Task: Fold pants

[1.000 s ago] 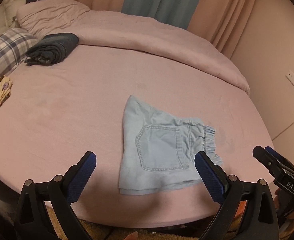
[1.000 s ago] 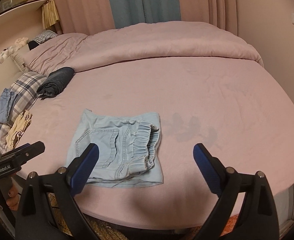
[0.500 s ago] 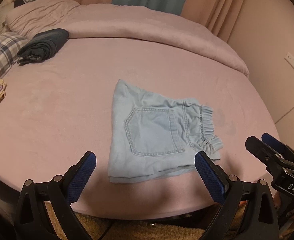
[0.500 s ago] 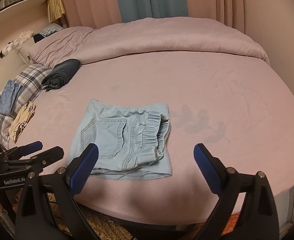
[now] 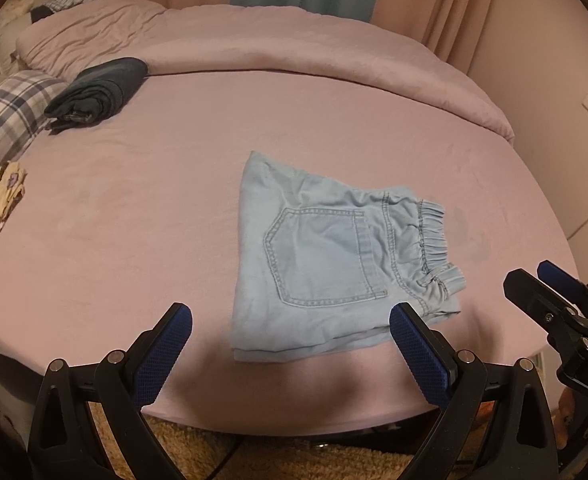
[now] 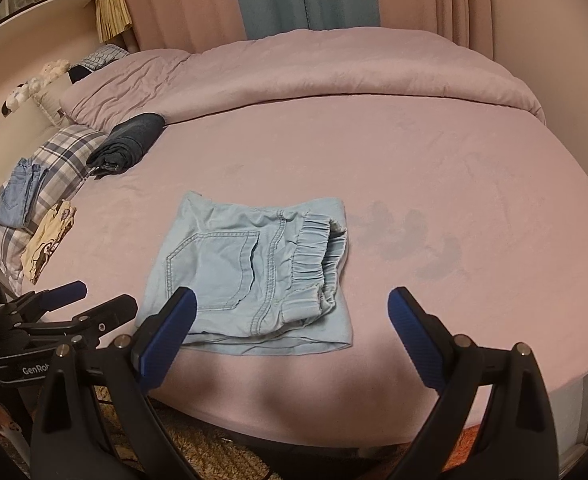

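Note:
Light blue denim pants (image 5: 326, 264) lie folded into a compact rectangle on the pink bed (image 5: 134, 208), back pocket up, elastic waistband to the right. They also show in the right wrist view (image 6: 250, 276). My left gripper (image 5: 290, 344) is open and empty, held above the bed's near edge just in front of the pants. My right gripper (image 6: 290, 324) is open and empty, near the pants' front right corner. The right gripper's fingers (image 5: 542, 300) show at the right of the left wrist view; the left gripper's fingers (image 6: 78, 312) show at the left of the right wrist view.
A dark folded garment (image 5: 98, 92) lies at the far left of the bed. A plaid pillow (image 5: 10, 116) holds other clothes (image 6: 50, 240). A rolled pink duvet (image 5: 294, 44) lines the far side. Curtains and a wall stand behind. A shaggy rug (image 5: 254, 456) lies below the bed edge.
Both grippers have pulled back and shifted a little, so the pants sit slightly farther off. The pants have not moved and both grippers stay open.

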{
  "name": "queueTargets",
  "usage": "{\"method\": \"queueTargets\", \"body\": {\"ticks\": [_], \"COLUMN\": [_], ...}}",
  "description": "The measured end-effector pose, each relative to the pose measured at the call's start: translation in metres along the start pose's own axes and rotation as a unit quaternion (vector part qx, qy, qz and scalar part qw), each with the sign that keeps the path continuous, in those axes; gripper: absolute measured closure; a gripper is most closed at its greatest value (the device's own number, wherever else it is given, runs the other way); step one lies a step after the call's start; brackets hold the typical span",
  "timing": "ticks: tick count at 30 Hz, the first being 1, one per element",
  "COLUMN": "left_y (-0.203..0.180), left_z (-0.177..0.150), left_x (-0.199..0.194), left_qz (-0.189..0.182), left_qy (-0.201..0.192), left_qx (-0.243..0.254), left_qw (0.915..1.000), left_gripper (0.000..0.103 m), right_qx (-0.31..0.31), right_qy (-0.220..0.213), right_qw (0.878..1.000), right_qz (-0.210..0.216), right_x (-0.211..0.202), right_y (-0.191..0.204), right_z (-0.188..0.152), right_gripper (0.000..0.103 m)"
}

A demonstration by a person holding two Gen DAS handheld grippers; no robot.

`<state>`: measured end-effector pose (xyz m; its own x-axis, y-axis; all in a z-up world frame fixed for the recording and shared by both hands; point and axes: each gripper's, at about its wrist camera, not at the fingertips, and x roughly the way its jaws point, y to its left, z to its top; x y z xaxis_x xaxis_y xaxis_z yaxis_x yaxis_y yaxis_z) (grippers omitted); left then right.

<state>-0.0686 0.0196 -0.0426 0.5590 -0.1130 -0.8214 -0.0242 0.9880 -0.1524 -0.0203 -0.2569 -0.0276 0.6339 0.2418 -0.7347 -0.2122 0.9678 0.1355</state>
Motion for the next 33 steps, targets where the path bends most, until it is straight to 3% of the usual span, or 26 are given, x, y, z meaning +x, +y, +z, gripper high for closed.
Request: {"method": "queueTargets", "body": {"ticks": [11,33], "left_y": [0.016,0.01], "left_z": [0.001,0.001], "left_x": [0.001,-0.001], "left_qz": [0.005,-0.002], "left_qy": [0.002,0.0], "left_qx": [-0.008,0.0], "left_qw": [1.0,1.0], "left_gripper": [0.004,0.004], "right_qx": [-0.003,0.003], "right_qy": [0.004,0.007], "right_qw": [1.0,1.0], "right_qz": [0.002,-0.018], "right_x": [0.002,0.004], "right_y": [0.006,0.004], "right_z": [-0.001,-0.002], "right_gripper": [0.006,0.005]}}
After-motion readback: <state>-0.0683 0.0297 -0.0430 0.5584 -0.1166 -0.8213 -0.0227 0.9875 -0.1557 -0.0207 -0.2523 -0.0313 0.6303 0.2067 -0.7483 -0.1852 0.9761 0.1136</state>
